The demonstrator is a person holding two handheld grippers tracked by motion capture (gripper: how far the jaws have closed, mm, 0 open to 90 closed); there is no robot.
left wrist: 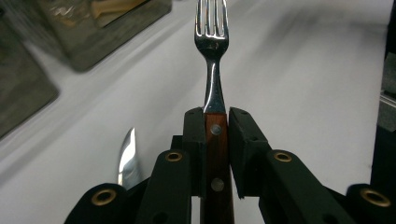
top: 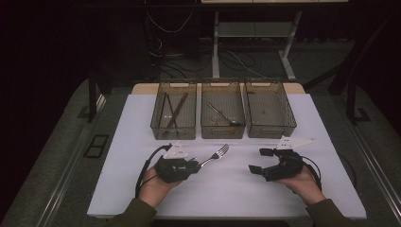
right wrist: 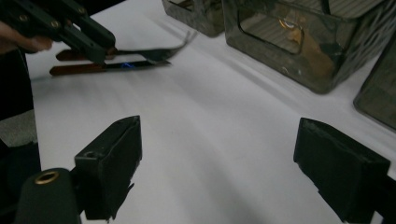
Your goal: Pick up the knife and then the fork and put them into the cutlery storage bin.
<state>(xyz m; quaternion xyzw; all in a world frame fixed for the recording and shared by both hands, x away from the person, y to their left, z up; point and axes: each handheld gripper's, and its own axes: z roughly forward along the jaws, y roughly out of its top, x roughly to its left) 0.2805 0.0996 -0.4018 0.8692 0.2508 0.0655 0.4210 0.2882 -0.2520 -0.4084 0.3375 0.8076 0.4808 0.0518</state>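
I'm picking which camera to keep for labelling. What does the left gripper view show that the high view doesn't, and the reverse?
Left gripper view: rivets in the fork's wooden handle, clamped between the left gripper's pads, and a knife blade lying beside it.
High view: all three bins, the middle bin among them, and the right gripper, jaws open on nothing.
Both: the fork and the white table.

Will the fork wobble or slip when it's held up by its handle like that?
Probably not much. The fork looks like stiff metal, so it shouldn't bend. The left gripper fingers clamp its wooden handle on both flat sides, so slipping seems unlikely, though the heavier head might tip it down.
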